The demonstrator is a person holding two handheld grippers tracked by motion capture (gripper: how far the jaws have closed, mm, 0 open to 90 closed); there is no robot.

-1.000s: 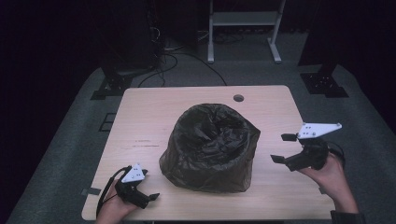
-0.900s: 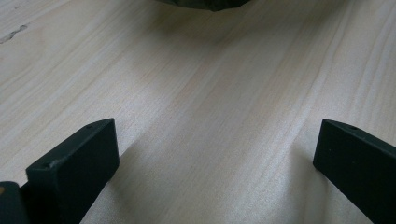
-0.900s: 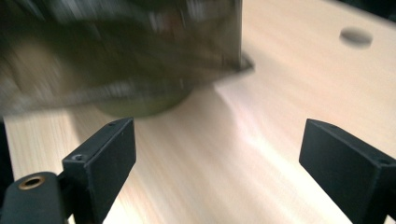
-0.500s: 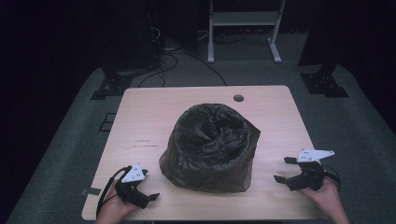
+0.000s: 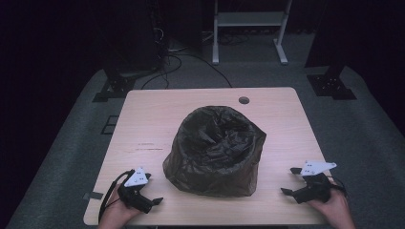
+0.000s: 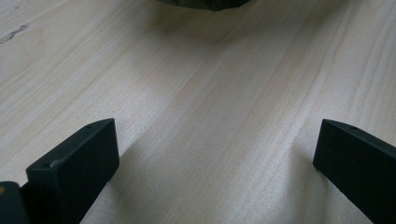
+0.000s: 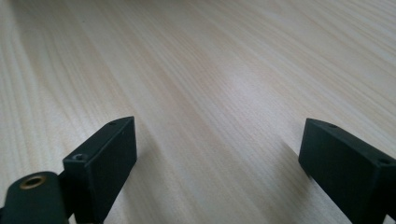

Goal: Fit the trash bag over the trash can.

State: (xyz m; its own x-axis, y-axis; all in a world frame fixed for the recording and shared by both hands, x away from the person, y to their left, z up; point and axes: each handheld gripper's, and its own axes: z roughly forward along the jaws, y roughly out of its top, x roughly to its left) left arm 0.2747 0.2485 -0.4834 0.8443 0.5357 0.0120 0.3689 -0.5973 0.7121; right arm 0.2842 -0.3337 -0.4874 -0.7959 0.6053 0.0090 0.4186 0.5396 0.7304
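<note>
A crumpled black plastic bag [image 5: 215, 150] stands in the middle of the light wooden table [image 5: 157, 119], its mouth open upward. My left gripper [image 5: 154, 190] rests near the front left corner, a short way left of the bag, open with nothing between its fingers. In the left gripper view the gripper [image 6: 217, 128] spans bare wood, and the bag's bottom edge [image 6: 205, 3] shows at the top. My right gripper [image 5: 290, 181] lies low at the front right, apart from the bag, open and empty. In the right gripper view the gripper [image 7: 219, 123] frames only tabletop.
A round cable hole [image 5: 244, 100] sits near the table's far edge. Beyond the table on the grey floor are black stand feet [image 5: 332, 86], loose cables [image 5: 191, 59] and a white frame [image 5: 248, 21].
My right gripper has come down and back toward the table's front right edge, settling low over the wood. The left gripper and the bag have not moved.
</note>
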